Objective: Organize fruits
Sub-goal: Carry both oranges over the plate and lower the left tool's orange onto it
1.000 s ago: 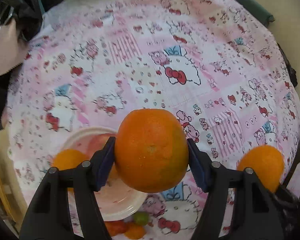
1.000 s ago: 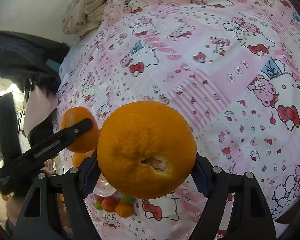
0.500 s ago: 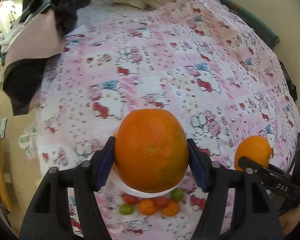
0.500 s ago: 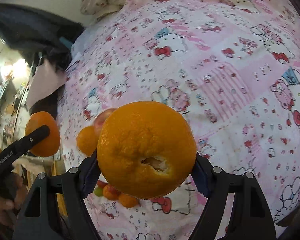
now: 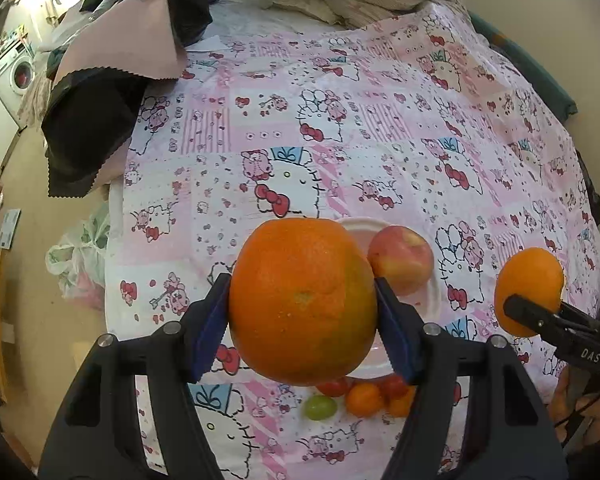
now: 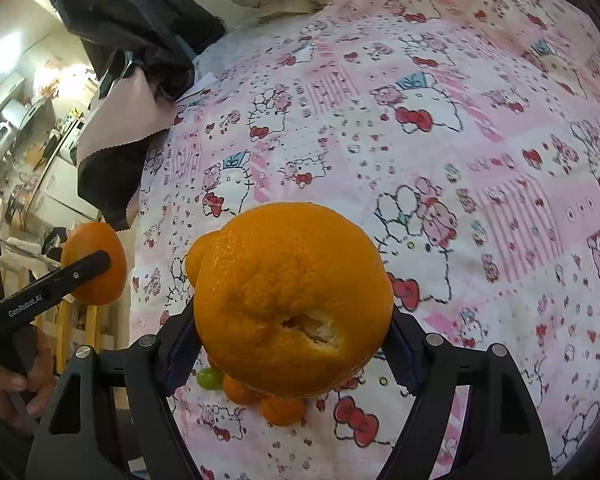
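The white plate (image 5: 430, 300) holds one red apple (image 5: 400, 260). The left tongs (image 5: 302, 316) squeeze a smooth orange (image 5: 300, 300). The right tongs (image 6: 292, 344) squeeze a bumpy orange (image 6: 292, 296).

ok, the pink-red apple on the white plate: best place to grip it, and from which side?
Grip the pink-red apple across its round middle, coming down from above. It sits near the rim of the white plate, its dimpled top tilted up and away, so the flanks look free. Both grippers are full, so one would first have to set its orange down.

Both wrist views close, angled down; share bedsheet (image 5: 380, 128), each other's claw.
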